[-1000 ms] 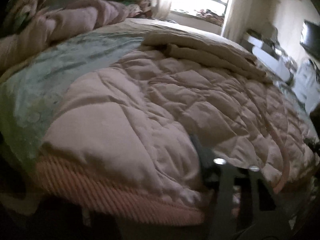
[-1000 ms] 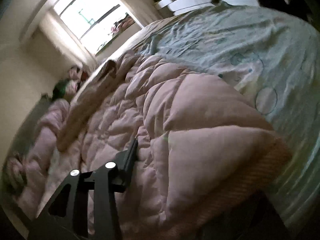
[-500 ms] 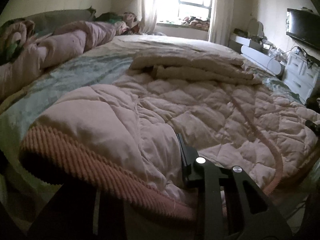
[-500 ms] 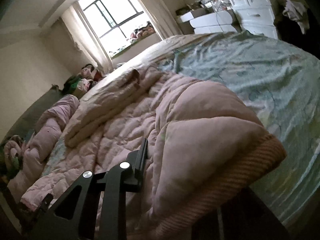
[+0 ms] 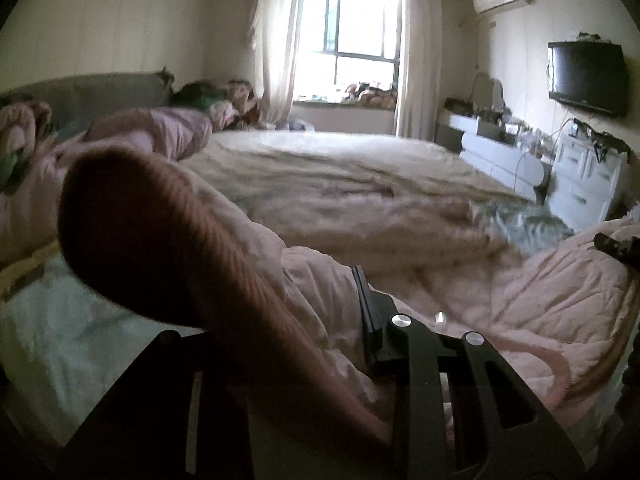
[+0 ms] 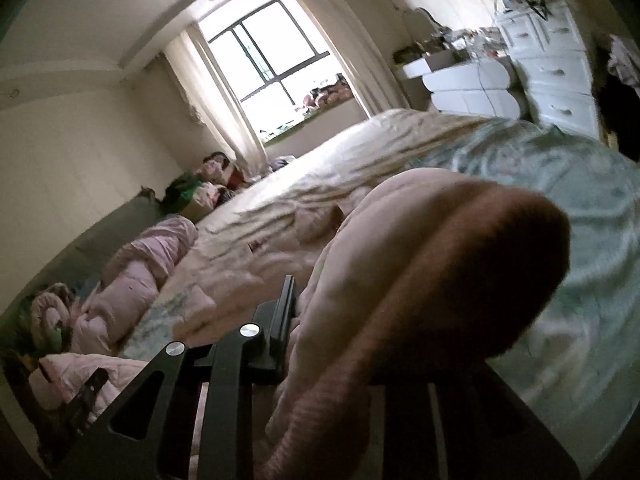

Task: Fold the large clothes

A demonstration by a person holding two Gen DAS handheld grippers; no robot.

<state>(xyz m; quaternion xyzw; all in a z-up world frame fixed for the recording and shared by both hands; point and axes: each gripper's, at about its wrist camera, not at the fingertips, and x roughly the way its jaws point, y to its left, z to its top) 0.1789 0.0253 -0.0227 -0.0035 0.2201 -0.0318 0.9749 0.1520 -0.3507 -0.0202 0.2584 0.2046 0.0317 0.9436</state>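
Note:
A large pale pink quilted coat [image 5: 540, 292] with a salmon ribbed hem [image 5: 168, 240] lies across the bed. My left gripper [image 5: 320, 320] is shut on the hem end, which bulges up close to the camera. My right gripper [image 6: 320, 320] is shut on the other hem corner [image 6: 460, 280], also lifted. The coat's far part [image 6: 280, 256] still rests on the bed. The right gripper's tip shows at the right edge of the left wrist view [image 5: 616, 246].
The bed has a light green patterned sheet [image 6: 560, 168] and a beige blanket [image 5: 340, 168]. Rolled pink bedding [image 5: 152, 136] lies by the grey headboard. White drawers [image 5: 584, 184], a wall TV [image 5: 586, 76] and a window [image 5: 360, 60] stand beyond.
Both grippers have lifted the hem end of the coat up and forward. The hem now rises close to both cameras and the view tilts toward the window.

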